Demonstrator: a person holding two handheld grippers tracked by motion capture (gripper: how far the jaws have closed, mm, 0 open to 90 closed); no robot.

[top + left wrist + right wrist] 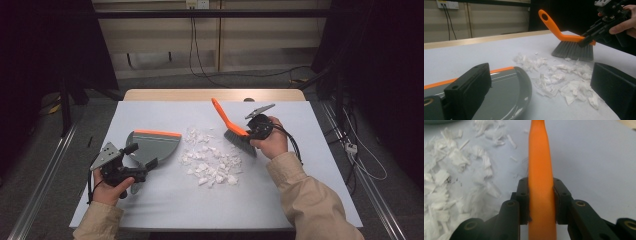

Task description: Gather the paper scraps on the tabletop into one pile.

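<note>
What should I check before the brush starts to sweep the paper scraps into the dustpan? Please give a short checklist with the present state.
1. Right gripper shut on the brush: ok, the pads press both sides of the orange handle.
2. Bristles on the far side of the paper scraps from the dustpan: ok.
3. Bristles touching the table: cannot tell.
4. Dustpan's open edge facing the scraps: ok, the curved lip points at the pile.
5. Left gripper holding the dustpan firmly: cannot tell; in the left gripper view the jaws stand wide apart.
6. Scraps already in the pan: not ok; nearly all lie on the table.
</note>
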